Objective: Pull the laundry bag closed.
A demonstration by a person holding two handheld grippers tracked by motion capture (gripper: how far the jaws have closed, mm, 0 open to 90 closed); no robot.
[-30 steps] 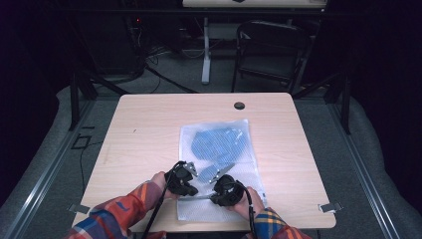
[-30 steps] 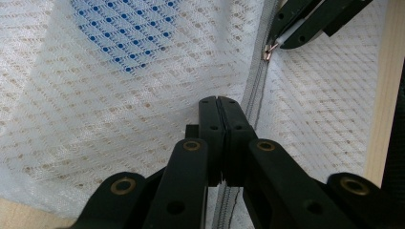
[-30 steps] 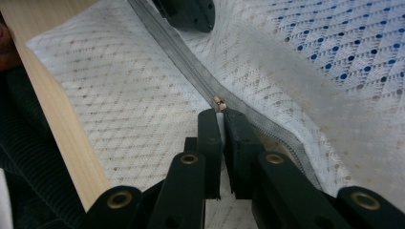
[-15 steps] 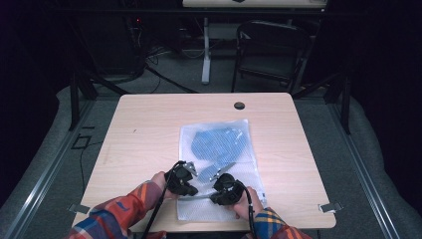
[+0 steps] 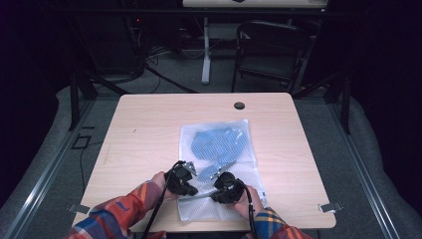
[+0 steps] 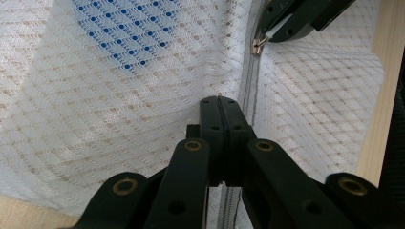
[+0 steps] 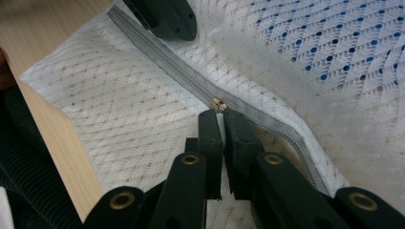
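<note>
Left gripper view: the left hand-held gripper (image 6: 220, 102) rises from the bottom centre of the frame with its two black jaws pressed flat together, pinching a fold of the white mesh laundry bag (image 6: 119, 114) right beside the grey zipper (image 6: 250, 90), which runs up the frame just right of the jaw tips. At the upper right of that frame the right hand-held gripper (image 6: 267, 36) comes in with the small brass zipper pull (image 6: 258, 45) at its tips. In the right gripper view, the right hand-held gripper (image 7: 220, 114) has its jaws drawn nearly together, a thin slit between them, and they close on the zipper pull (image 7: 218, 103) at their tips near the frame's centre; the zipper (image 7: 157, 52) runs diagonally from the upper left down toward the lower right, and the left hand-held gripper (image 7: 167, 16) shows dark at the top edge. A blue dotted cloth (image 7: 334, 43) lies inside the bag, seen through the mesh at the upper right. In the high view both hand-held grippers, left (image 5: 182, 178) and right (image 5: 225, 188), sit low in the frame over the near part of the bag (image 5: 219, 149), which lies flat on the pale wooden bench (image 5: 144, 129), a little right of its middle, with the blue cloth (image 5: 214, 144) in its far half. Plaid sleeves (image 5: 114, 216) enter from the bottom edge.
</note>
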